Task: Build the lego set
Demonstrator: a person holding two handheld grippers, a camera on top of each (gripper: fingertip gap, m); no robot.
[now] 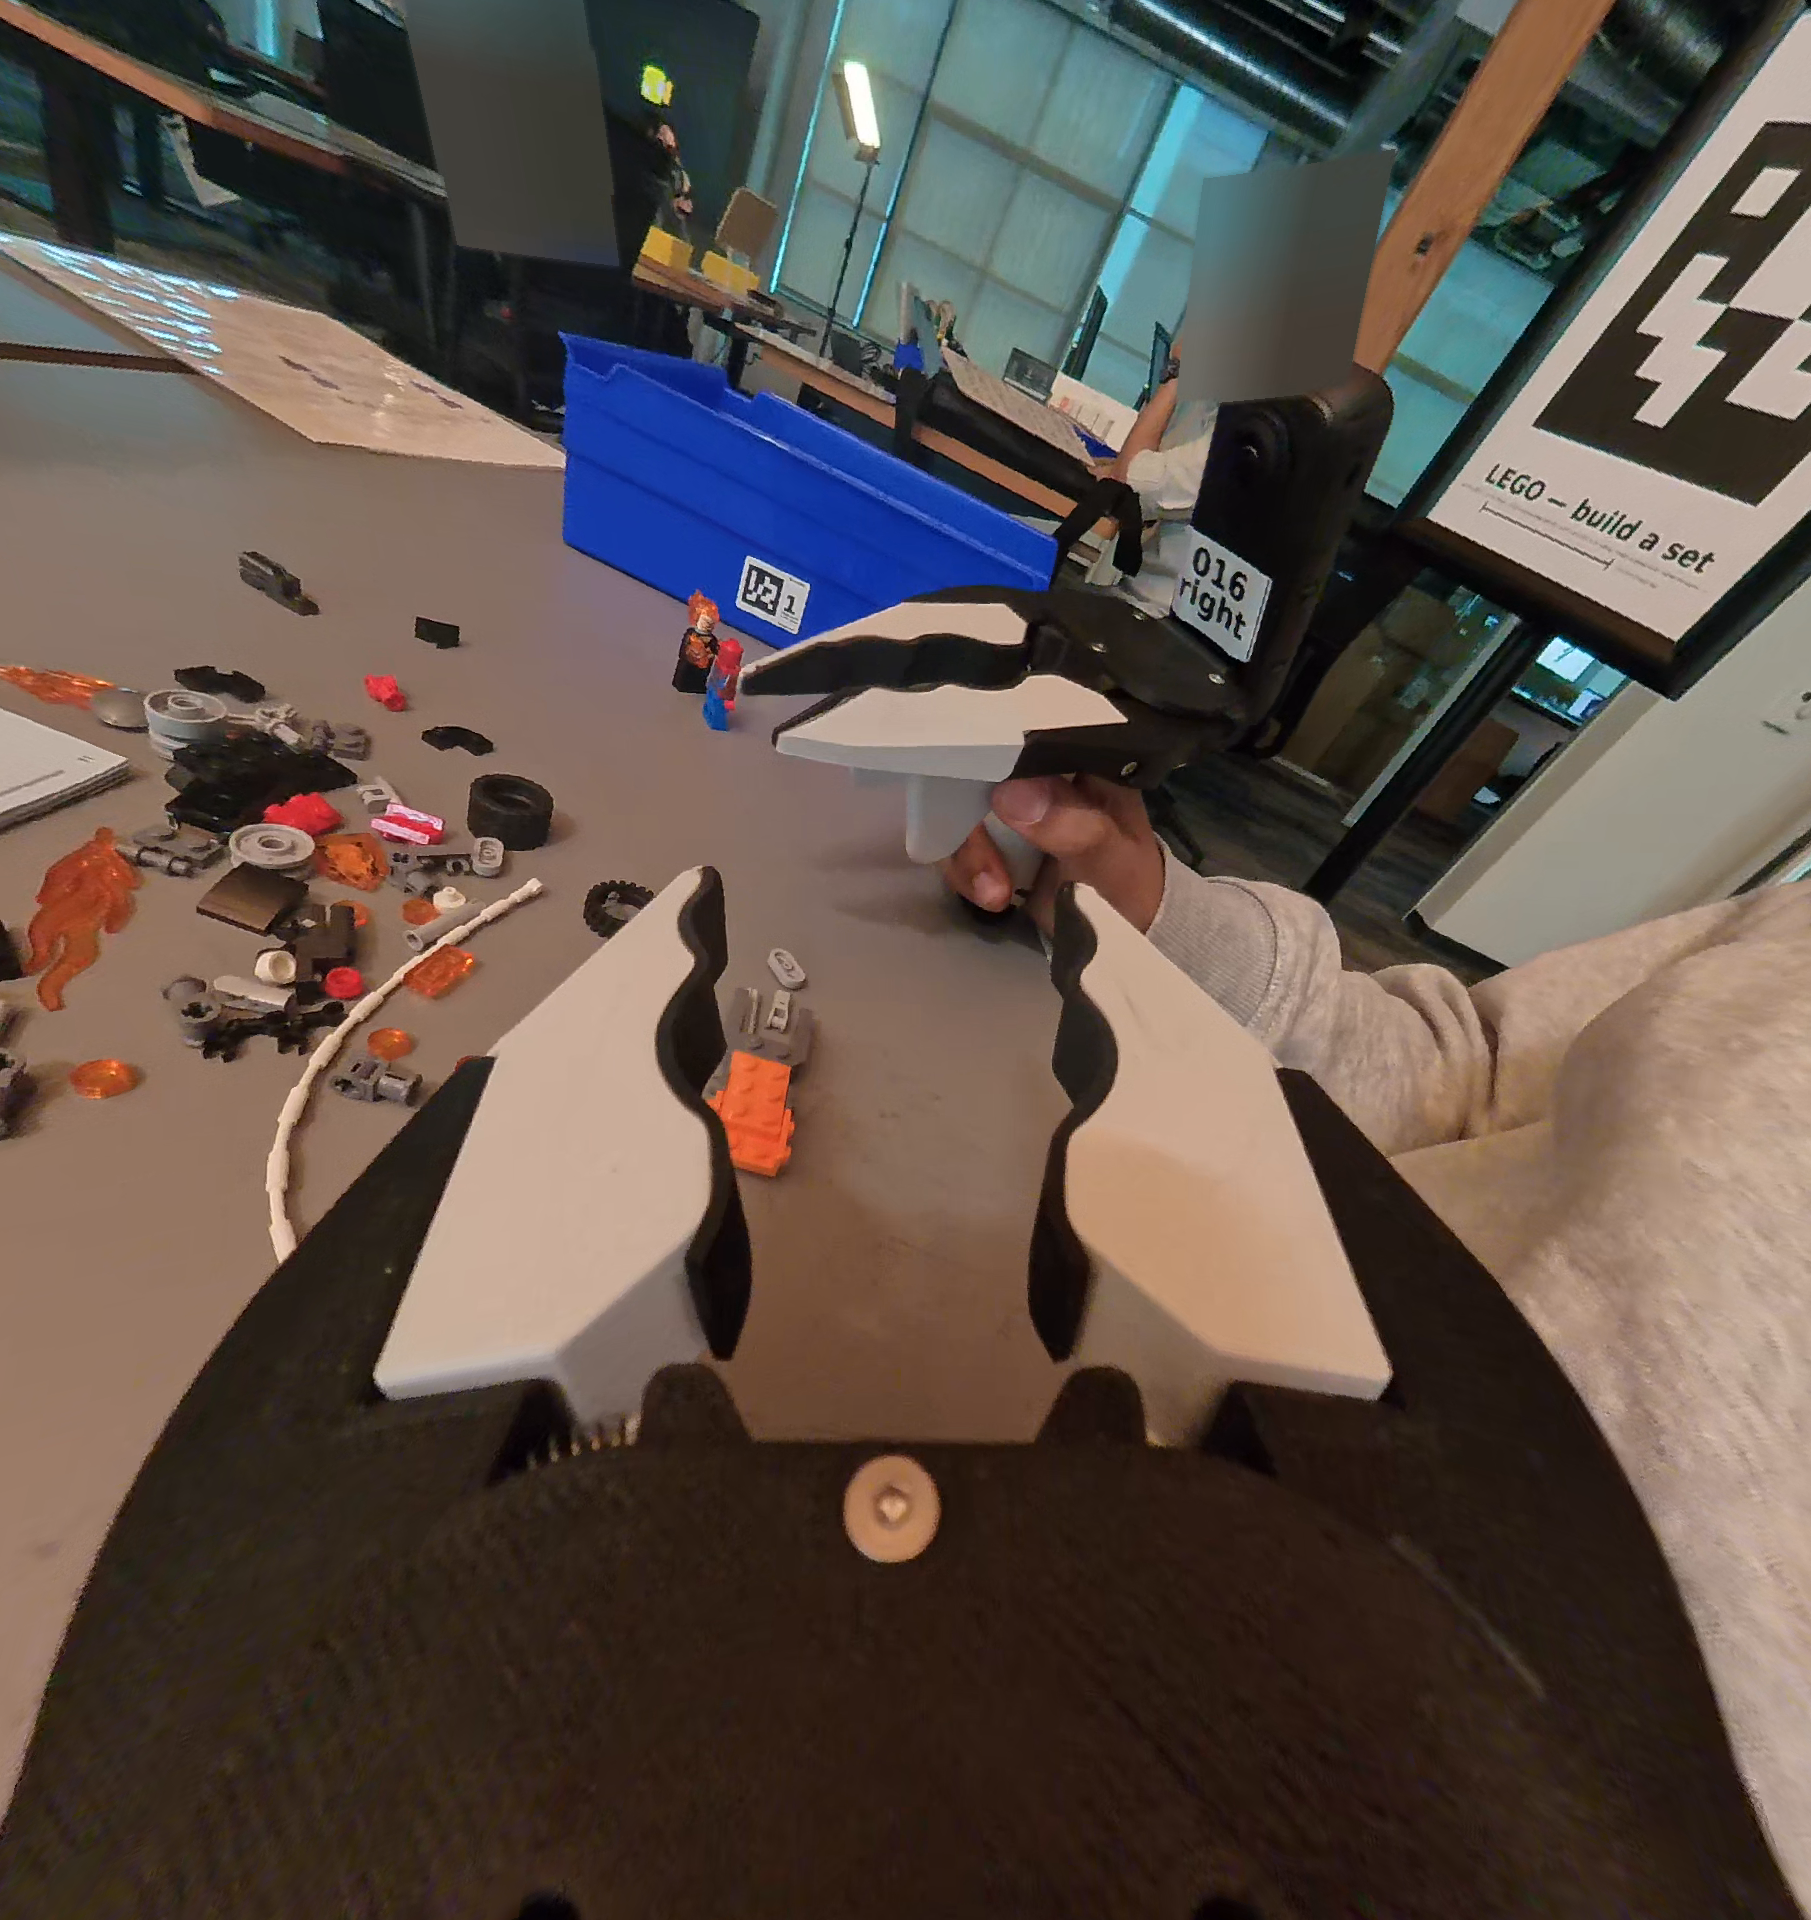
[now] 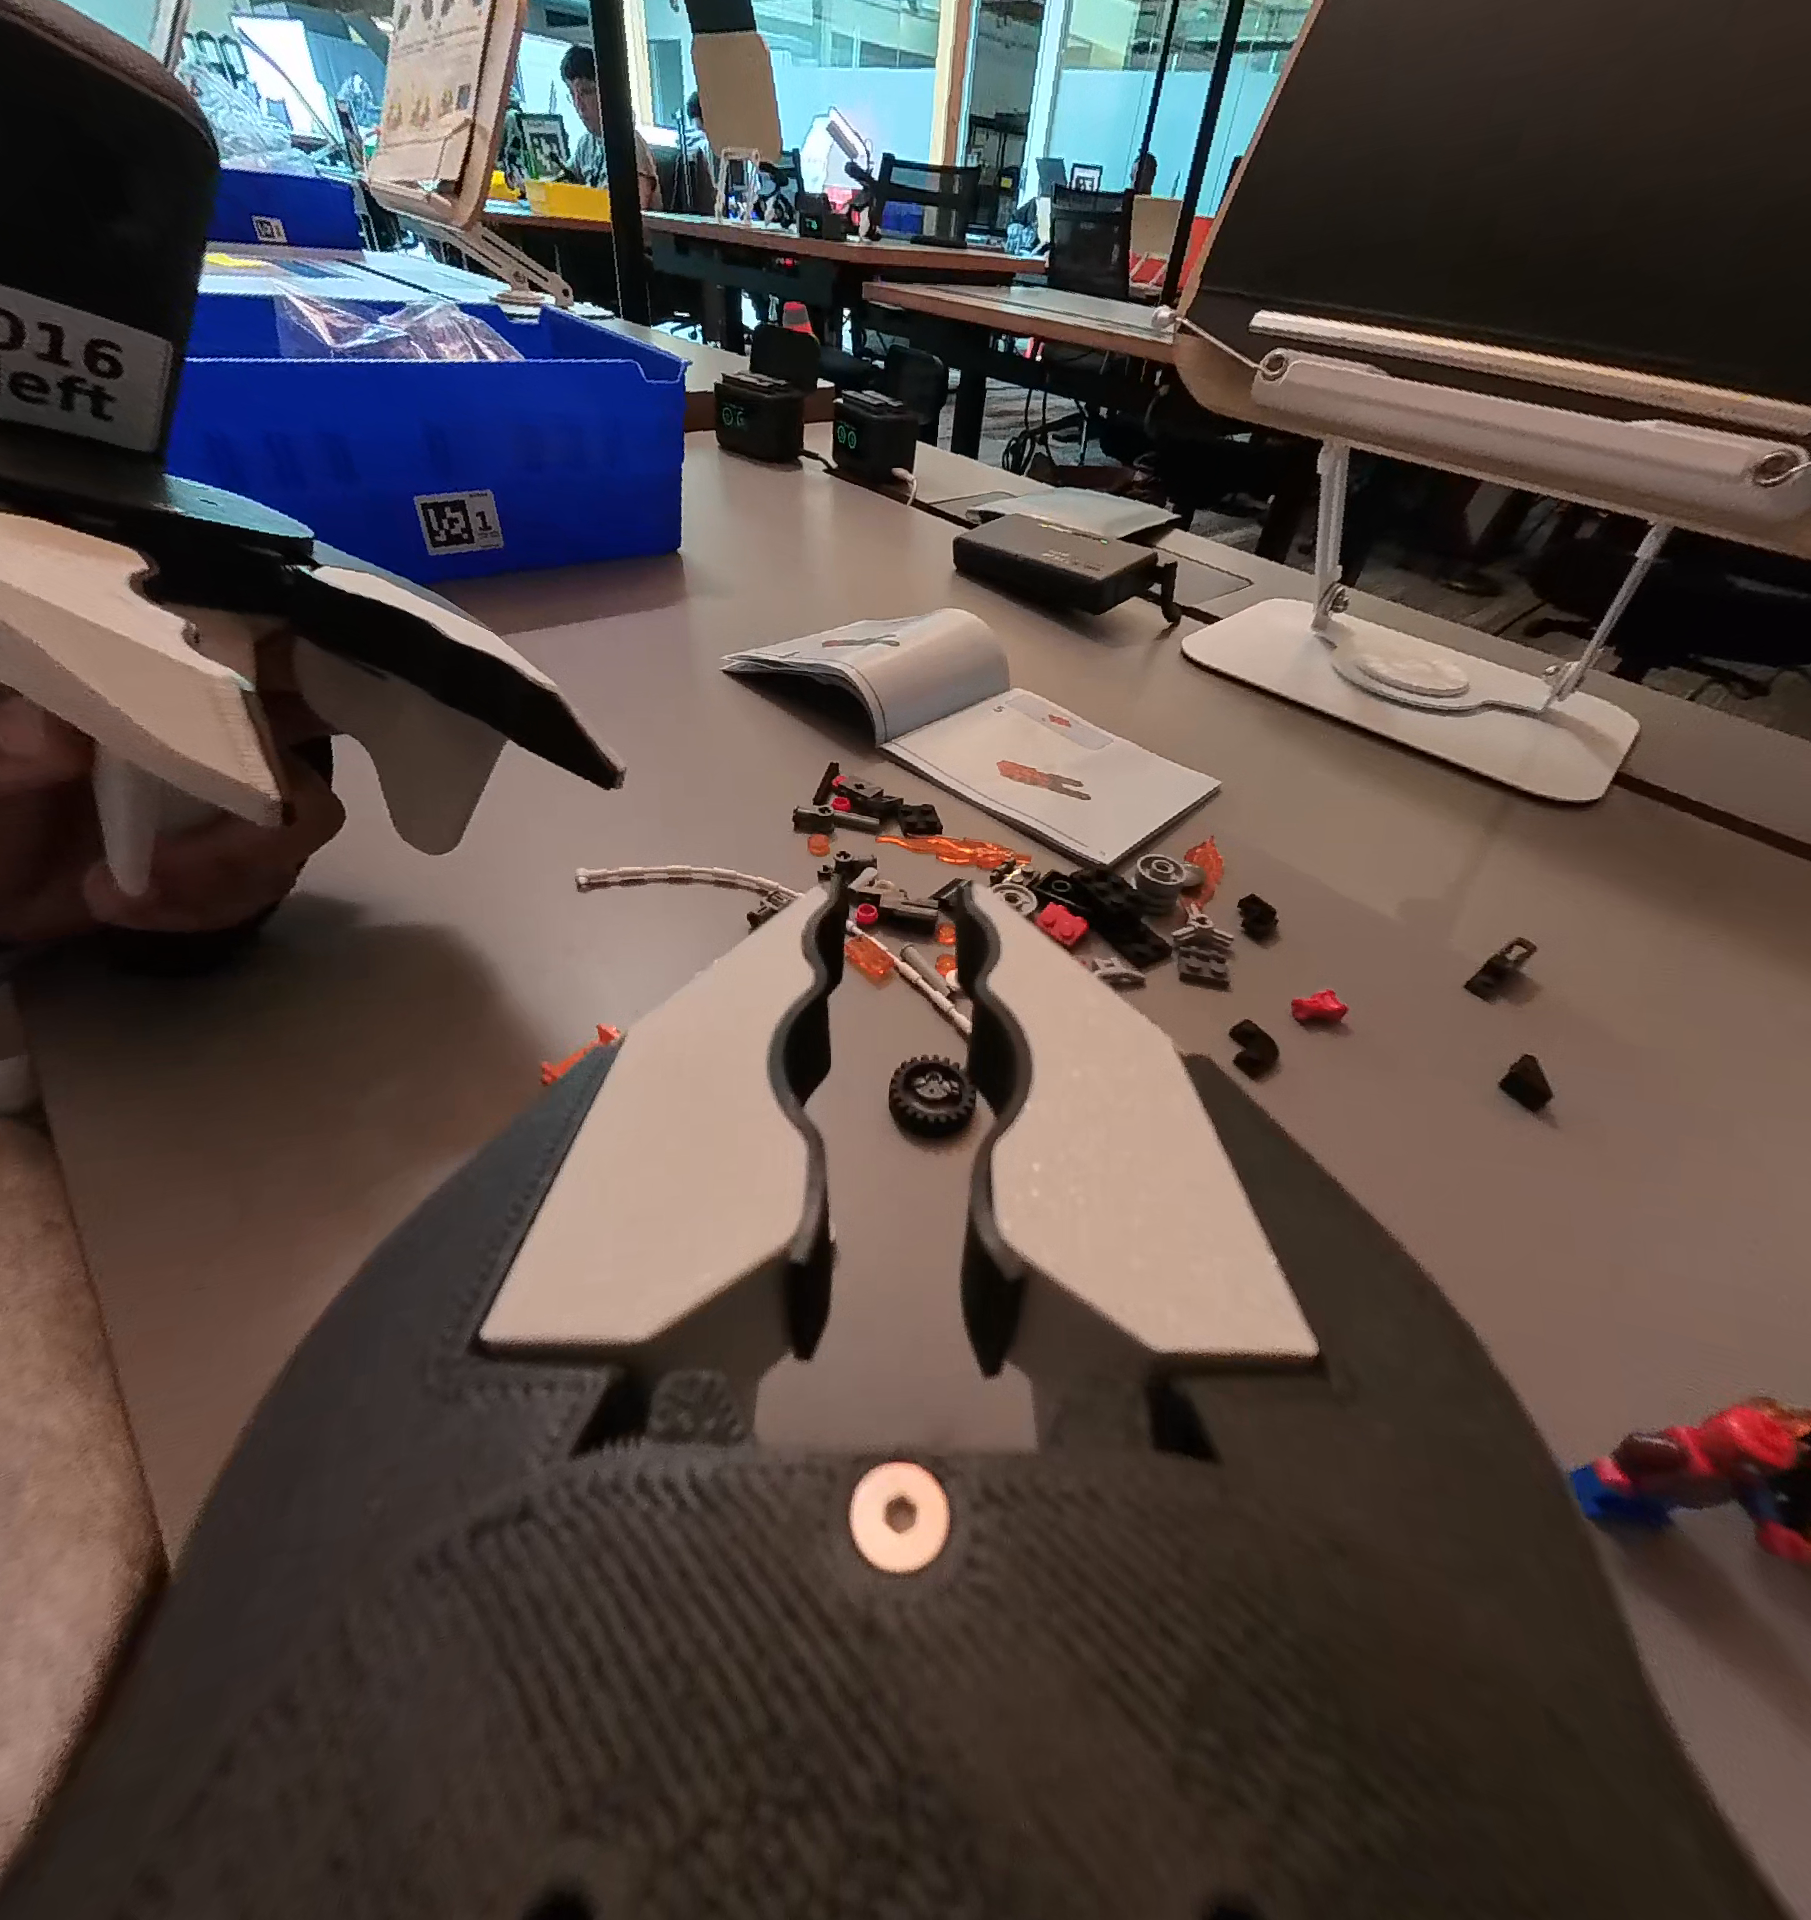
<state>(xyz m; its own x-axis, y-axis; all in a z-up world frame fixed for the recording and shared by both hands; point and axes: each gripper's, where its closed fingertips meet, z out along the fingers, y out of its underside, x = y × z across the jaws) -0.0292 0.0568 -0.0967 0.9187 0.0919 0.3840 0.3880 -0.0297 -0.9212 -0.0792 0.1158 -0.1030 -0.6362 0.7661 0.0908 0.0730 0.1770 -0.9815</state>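
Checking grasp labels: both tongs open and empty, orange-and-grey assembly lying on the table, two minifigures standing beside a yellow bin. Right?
One thing is off: the bin is blue, not yellow, as the left wrist view shows. The rest holds: left tongs and right tongs are open and empty, the orange-and-grey assembly lies on the table, and the two minifigures stand beside the bin.

Loose lego pieces (image 2: 1036,914) scattered on grey table, orange-and-grey partial build (image 1: 761,1081) lying apart, flat
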